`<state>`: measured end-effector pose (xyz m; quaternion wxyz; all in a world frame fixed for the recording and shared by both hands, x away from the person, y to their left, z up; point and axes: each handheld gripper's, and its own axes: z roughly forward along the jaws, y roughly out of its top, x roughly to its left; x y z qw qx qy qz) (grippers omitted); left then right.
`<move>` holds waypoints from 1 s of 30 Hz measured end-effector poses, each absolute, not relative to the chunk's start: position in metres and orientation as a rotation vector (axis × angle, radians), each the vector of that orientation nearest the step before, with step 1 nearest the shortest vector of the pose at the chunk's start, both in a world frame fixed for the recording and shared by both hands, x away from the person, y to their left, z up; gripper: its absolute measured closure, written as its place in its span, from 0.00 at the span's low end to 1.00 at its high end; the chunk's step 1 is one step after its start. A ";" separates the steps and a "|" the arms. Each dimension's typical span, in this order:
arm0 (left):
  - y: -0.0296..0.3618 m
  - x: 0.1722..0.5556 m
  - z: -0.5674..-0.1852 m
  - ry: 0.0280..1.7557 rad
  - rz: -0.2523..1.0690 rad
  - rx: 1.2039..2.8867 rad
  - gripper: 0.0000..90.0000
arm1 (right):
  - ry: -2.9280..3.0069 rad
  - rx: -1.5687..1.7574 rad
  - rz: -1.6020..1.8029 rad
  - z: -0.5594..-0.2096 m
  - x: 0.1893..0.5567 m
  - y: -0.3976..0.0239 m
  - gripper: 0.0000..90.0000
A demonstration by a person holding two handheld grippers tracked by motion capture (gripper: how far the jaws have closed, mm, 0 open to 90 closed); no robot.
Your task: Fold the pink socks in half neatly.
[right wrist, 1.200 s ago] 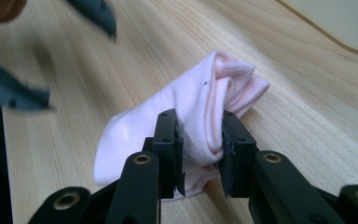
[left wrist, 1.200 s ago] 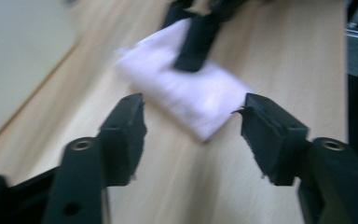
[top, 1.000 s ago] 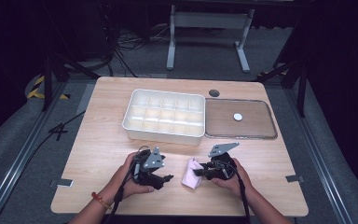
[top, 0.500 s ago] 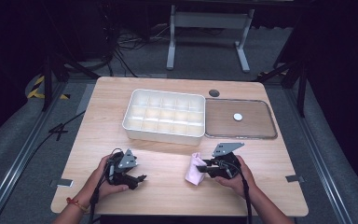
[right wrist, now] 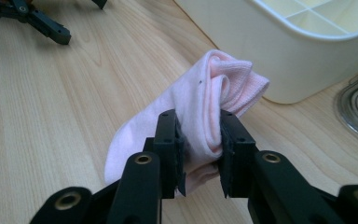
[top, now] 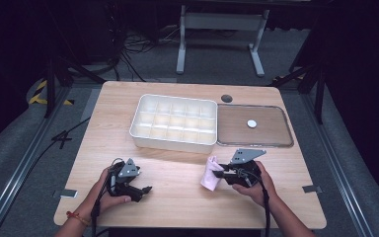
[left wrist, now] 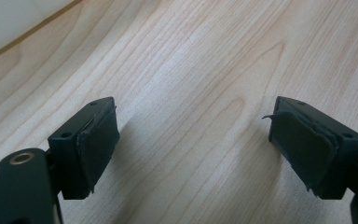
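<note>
A folded pink sock is pinched between the black jaws of my right gripper, which is shut on it. From above, the pink sock hangs just over the wood in front of the white compartment box, with the right gripper pointing left. My left gripper rests low at the front left of the table. Its jaws have just been opening and stand wide over bare wood, nothing between the pads.
A clear lid with a white round knob lies flat to the right of the box. A dark round grommet sits in the table behind it. Table edges run close in front of both hands.
My left hand has drawn away from the sock, moving left and toward the front edge. The right gripper keeps the sock and has barely shifted.
</note>
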<state>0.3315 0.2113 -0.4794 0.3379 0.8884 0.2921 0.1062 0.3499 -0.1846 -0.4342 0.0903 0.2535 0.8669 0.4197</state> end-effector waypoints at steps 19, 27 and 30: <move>0.212 0.333 -0.483 0.756 0.285 2.288 0.13 | 2.478 0.798 1.283 -0.421 0.353 -0.204 0.80; 0.211 0.334 -0.483 0.754 0.279 2.285 0.11 | 2.421 0.818 1.300 -0.415 0.354 -0.215 0.80; 0.211 0.335 -0.483 0.748 0.277 2.287 0.11 | 2.406 0.827 1.310 -0.413 0.355 -0.217 0.80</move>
